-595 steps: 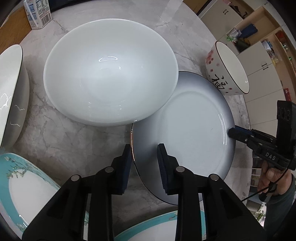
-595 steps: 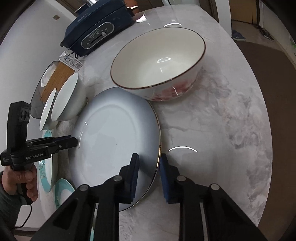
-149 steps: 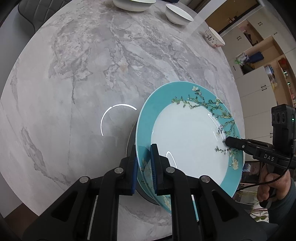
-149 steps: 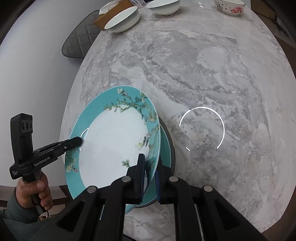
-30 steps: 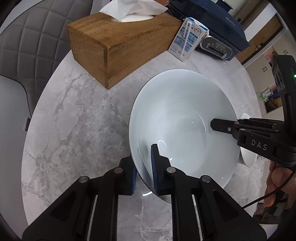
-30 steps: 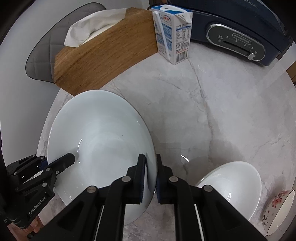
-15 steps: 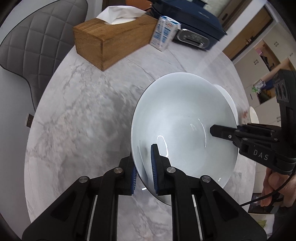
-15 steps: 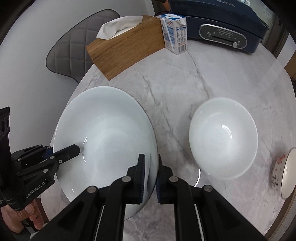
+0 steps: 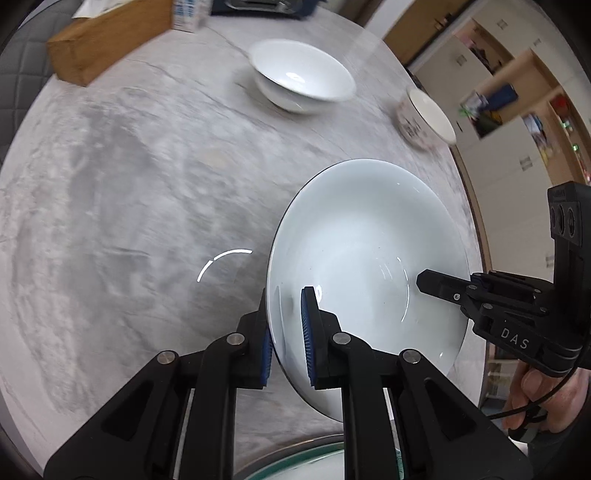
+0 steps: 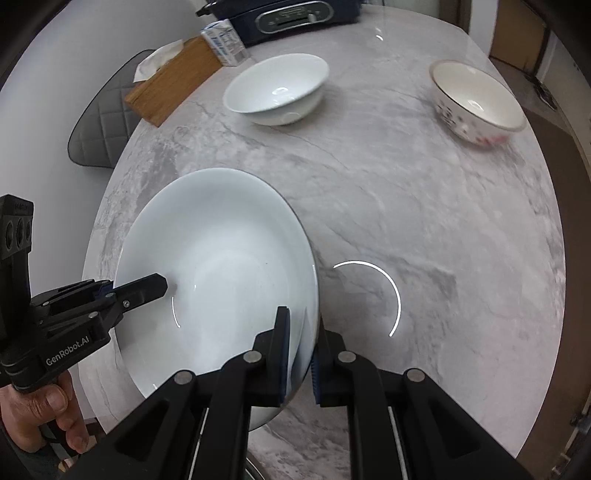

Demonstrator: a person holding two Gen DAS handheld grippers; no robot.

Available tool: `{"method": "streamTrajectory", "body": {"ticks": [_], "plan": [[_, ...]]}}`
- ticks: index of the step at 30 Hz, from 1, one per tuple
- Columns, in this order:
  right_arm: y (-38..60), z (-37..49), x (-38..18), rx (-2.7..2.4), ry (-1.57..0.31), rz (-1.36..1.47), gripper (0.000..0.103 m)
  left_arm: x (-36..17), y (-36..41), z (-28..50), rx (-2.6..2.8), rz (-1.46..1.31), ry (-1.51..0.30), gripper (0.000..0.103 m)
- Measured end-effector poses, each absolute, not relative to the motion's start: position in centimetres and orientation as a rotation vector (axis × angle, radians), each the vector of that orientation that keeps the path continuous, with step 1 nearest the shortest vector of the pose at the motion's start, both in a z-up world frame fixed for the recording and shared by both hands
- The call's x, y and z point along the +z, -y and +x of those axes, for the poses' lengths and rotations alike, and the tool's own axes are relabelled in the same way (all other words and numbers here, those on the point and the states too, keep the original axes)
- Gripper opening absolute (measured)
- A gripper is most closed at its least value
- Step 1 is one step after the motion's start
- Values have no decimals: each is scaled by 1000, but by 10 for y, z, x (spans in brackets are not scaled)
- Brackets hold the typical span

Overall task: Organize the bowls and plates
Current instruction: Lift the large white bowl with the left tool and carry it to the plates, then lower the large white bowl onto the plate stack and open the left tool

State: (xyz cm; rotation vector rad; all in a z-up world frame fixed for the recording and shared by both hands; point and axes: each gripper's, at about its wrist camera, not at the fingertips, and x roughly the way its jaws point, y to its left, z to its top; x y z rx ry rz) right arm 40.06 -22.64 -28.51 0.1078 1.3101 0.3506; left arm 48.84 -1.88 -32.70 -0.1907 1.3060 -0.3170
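Left wrist: plate cut off (blurred).

The tissue box and milk carton are smeared and cut by the top edge. The patterned bowl is too blurred to read. A plate rim is cropped at the bottom, under the left gripper.

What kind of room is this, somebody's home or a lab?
Most likely a home dining area. A round marble table holds bowls, a wooden tissue box and a milk carton, with a quilted grey chair beside it and cupboards behind.
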Motion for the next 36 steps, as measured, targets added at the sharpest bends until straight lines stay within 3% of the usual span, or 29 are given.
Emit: {"method": "streamTrajectory", "body": {"ticks": [9, 27, 28, 29, 30, 31, 33, 36], "plan": [[274, 360, -315, 262, -1324, 174, 12, -359, 67, 459, -377, -138, -1367, 12], [273, 351, -324, 271, -1313, 160, 16, -358, 61, 458, -359, -173, -1367, 15], [273, 351, -323, 269, -1309, 160, 28, -355, 58, 456, -363, -187, -1357, 22], [274, 350, -320, 268, -1304, 166, 38, -351, 55, 453, -361, -191, -1343, 43], [277, 348, -317, 260, -1294, 168, 62, -346, 52, 451, -354, -193, -1326, 59], [279, 347, -314, 252, -1280, 169, 78, -338, 45, 448, -351, -215, -1295, 75], [288, 341, -303, 240, -1230, 181, 89, -324, 32, 443, -357, -265, -1241, 77], [302, 336, -294, 254, -1210, 234, 103, -313, 12, 444, -353, -308, -1235, 97]]}}
